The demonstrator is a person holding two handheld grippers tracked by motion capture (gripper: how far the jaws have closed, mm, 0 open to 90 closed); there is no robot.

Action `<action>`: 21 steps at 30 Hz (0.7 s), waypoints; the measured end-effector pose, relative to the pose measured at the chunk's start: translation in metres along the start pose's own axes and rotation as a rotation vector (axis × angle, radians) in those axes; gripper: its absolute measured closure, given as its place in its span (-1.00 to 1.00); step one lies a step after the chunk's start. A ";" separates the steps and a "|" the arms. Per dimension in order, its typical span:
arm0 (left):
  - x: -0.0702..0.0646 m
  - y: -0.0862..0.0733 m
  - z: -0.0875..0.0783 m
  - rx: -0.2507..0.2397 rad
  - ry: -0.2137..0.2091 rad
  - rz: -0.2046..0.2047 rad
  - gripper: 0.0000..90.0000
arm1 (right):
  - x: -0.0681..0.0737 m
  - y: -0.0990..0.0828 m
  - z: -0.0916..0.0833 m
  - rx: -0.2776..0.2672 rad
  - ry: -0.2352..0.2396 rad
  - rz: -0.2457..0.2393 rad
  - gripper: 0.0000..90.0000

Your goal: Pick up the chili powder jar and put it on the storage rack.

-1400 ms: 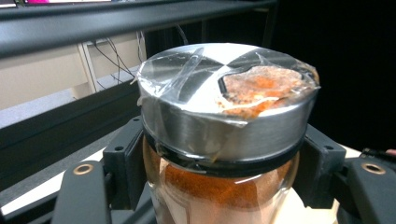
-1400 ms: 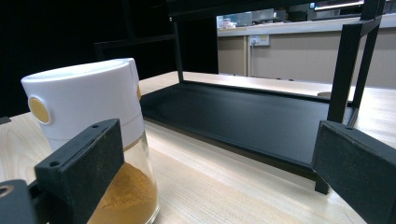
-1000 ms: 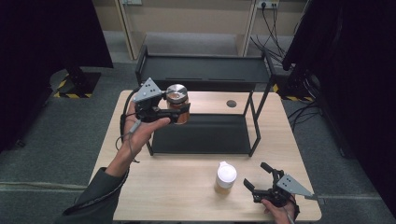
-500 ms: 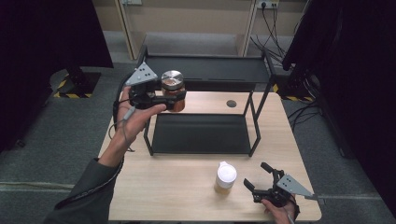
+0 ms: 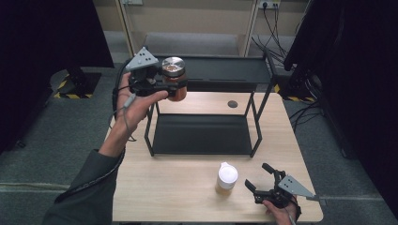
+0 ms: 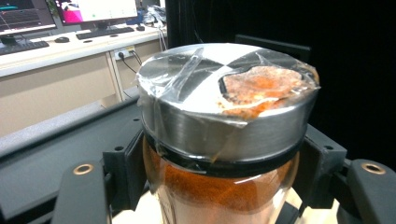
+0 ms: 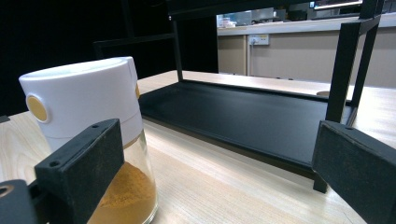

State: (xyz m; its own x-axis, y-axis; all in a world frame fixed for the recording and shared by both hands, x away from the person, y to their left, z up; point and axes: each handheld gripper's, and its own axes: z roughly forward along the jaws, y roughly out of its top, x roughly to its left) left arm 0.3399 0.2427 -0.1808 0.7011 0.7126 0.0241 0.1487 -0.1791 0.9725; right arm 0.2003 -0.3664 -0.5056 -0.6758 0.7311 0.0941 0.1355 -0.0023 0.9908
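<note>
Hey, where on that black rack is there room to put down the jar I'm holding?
Both levels of the rack look bare: the top shelf, right beside the metal-lidded jar in the left gripper, and the bottom tray. It is tighter at the table's front, between the white-capped jar and the right gripper.

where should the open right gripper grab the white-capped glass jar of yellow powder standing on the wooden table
Grip the white-capped glass jar on its round glass body just under the cap, one jaw on each side. It stands upright on the wooden table, so the right gripper, already open beside it, could probably come in level from the jar's right.
</note>
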 end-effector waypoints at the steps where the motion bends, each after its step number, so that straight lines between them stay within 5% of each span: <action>1: 0.000 0.002 0.001 0.000 0.005 -0.001 -0.33 | 0.000 0.000 0.000 0.000 0.000 0.000 -0.94; 21: 0.017 0.025 0.033 0.004 0.133 -0.046 -0.33 | -0.002 0.000 -0.003 -0.004 -0.004 0.004 -0.94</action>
State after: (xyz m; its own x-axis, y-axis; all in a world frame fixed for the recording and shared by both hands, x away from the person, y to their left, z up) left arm 0.3789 0.2281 -0.1641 0.5950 0.8036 0.0097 0.1816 -0.1463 0.9724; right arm 0.1996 -0.3703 -0.5060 -0.6725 0.7336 0.0980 0.1352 -0.0084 0.9908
